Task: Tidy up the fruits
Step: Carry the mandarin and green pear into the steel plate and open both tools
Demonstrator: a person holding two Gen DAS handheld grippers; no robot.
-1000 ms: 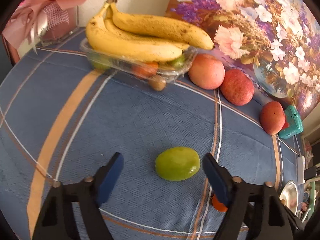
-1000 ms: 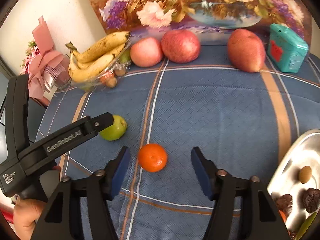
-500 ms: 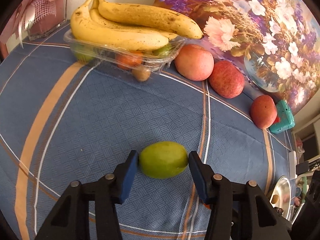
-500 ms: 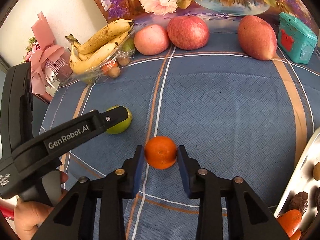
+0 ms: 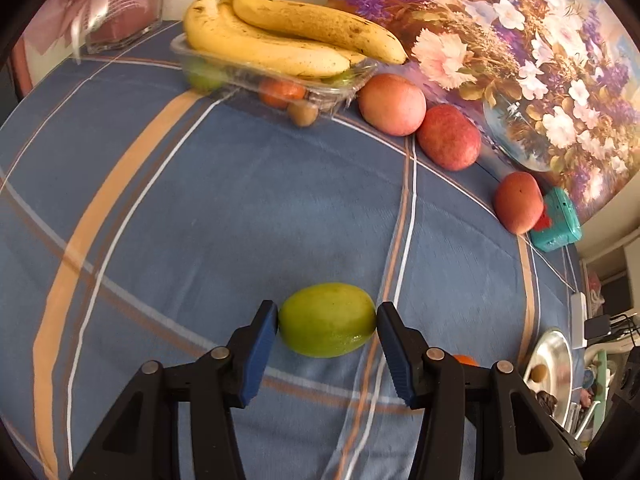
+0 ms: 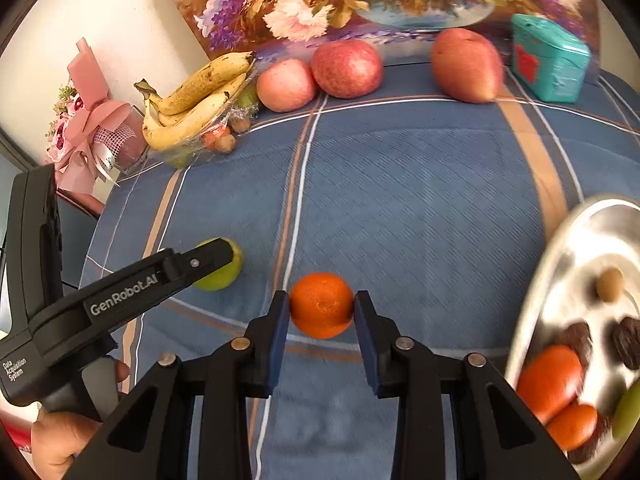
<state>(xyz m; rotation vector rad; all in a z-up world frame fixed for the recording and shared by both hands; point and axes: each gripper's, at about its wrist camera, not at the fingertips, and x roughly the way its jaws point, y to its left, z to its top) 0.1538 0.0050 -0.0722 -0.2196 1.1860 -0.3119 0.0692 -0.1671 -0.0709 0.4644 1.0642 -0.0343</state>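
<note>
Low over the blue plaid tablecloth [image 5: 240, 208], the left gripper [image 5: 327, 322] clamps a green fruit [image 5: 327, 319] between its blue pads, while the right gripper [image 6: 321, 307] pinches a small orange [image 6: 321, 305] the same way. Far off, a clear tray [image 5: 276, 76] bearing bananas [image 5: 280, 38] stands left of three red apples [image 5: 449, 137]. At near right sits a metal plate [image 6: 568, 248] of fruit.
</note>
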